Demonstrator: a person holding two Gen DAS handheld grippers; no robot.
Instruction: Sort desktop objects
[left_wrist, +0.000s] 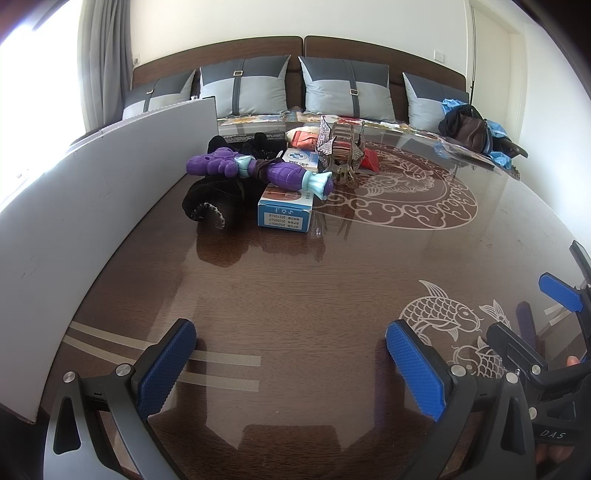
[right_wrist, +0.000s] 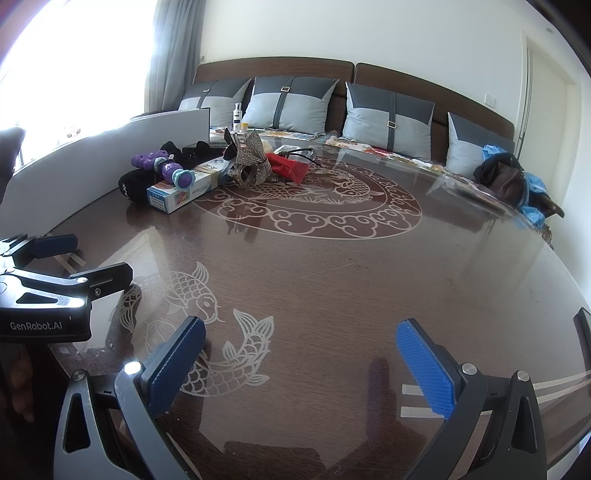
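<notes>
A pile of objects lies at the far left of the brown glass-topped table (left_wrist: 295, 295). It holds a purple toy (left_wrist: 258, 170) (right_wrist: 166, 166), a blue and white box (left_wrist: 286, 210) (right_wrist: 177, 194), a black glove or cloth (left_wrist: 214, 199) (right_wrist: 131, 186), a sequined hair clip (left_wrist: 340, 151) (right_wrist: 251, 158) and a red packet (right_wrist: 288, 166). My left gripper (left_wrist: 291, 362) is open and empty, low over the near table. My right gripper (right_wrist: 301, 362) is open and empty, to the right of the left one. Both are well short of the pile.
A white board (left_wrist: 92, 206) (right_wrist: 110, 158) stands along the table's left edge beside the pile. A sofa with grey cushions (left_wrist: 343, 88) runs behind the table. A dark bag with blue cloth (left_wrist: 472, 129) (right_wrist: 506, 181) sits at the far right.
</notes>
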